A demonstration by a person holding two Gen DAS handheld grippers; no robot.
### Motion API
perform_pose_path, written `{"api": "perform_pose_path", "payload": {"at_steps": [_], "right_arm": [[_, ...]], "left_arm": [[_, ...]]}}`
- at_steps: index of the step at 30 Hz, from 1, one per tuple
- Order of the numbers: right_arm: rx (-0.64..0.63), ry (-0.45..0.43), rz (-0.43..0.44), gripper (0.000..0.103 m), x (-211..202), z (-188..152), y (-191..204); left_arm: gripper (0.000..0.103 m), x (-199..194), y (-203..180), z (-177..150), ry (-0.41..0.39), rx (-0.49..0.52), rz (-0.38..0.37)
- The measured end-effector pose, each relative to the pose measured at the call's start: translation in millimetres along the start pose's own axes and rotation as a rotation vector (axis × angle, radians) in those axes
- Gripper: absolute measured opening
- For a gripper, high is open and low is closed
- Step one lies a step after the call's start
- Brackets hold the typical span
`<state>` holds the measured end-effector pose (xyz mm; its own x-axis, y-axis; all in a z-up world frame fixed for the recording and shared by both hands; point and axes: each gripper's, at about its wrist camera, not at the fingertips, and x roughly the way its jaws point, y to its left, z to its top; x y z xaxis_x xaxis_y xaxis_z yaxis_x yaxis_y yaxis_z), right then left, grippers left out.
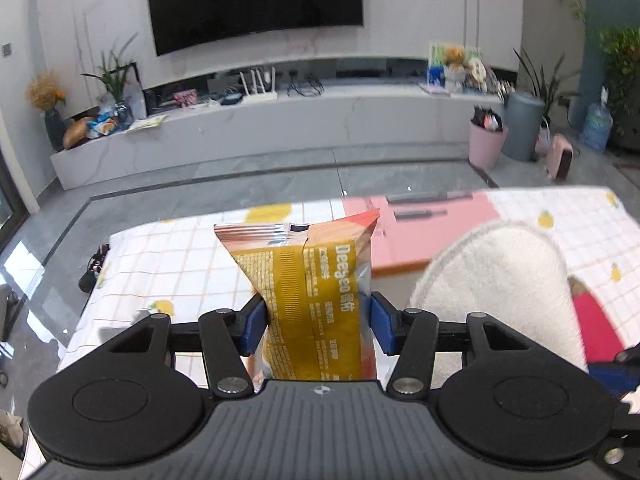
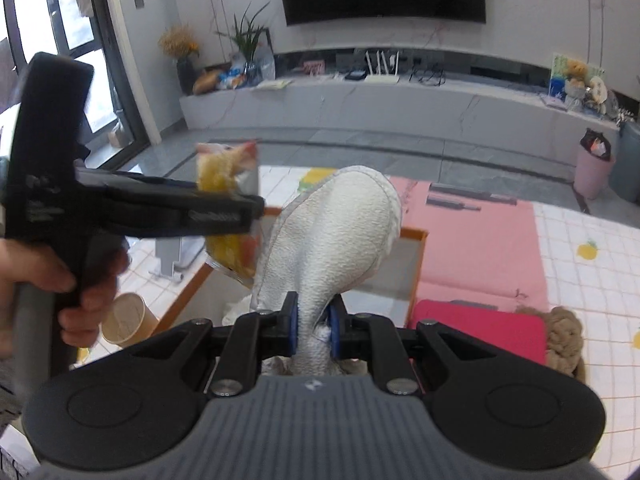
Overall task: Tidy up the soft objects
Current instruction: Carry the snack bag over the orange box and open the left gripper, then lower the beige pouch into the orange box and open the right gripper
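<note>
My left gripper (image 1: 317, 322) is shut on a yellow and orange snack bag (image 1: 310, 280) and holds it upright above the table. The bag also shows in the right wrist view (image 2: 230, 184), held in the left gripper (image 2: 240, 208) at the left. My right gripper (image 2: 313, 328) is shut on a white fluffy slipper (image 2: 334, 236), sole up, above an open orange-rimmed box (image 2: 416, 264). The slipper also shows in the left wrist view (image 1: 496, 288) at the right.
The table has a white checked cloth (image 1: 168, 264) and a pink mat (image 2: 480, 248). A red cloth (image 2: 480, 328) and a beige knitted item (image 2: 564, 340) lie right of the box. A paper cup (image 2: 126, 320) stands left of it. A pink bin (image 1: 486, 146) is on the floor.
</note>
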<state>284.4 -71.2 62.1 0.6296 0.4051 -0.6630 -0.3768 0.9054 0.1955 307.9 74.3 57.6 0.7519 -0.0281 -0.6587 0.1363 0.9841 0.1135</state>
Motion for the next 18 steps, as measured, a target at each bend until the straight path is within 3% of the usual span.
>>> {"api": "perform_pose_path", "payload": {"at_steps": [5,8,9,10,14,18], "right_arm": [[-0.006,0.019,-0.016,0.013,10.6,-14.5,-12.1],[0.007,0.018,-0.024,0.014,14.3,-19.9,-22.4],[0.006,0.017,-0.029,0.014,15.2,-22.4,-25.0],[0.003,0.019,-0.031,0.014,16.3,-24.3,-26.6],[0.015,0.041,-0.051,0.013,22.6,-28.2,-37.1],[0.066,0.028,-0.038,0.014,17.4,-30.0,-46.7]], "left_arm": [[0.063,19.1,4.7,-11.4,0.079,0.021,0.024],[0.078,19.7,7.3,-19.6,0.093,0.037,0.051],[0.087,17.8,5.8,-21.6,0.087,0.051,0.069],[0.09,14.5,2.8,-22.7,0.072,0.069,0.098],[0.09,-7.6,-9.7,-28.9,0.001,0.166,0.171],[0.09,-37.8,-12.8,-30.8,-0.051,0.188,0.178]]}}
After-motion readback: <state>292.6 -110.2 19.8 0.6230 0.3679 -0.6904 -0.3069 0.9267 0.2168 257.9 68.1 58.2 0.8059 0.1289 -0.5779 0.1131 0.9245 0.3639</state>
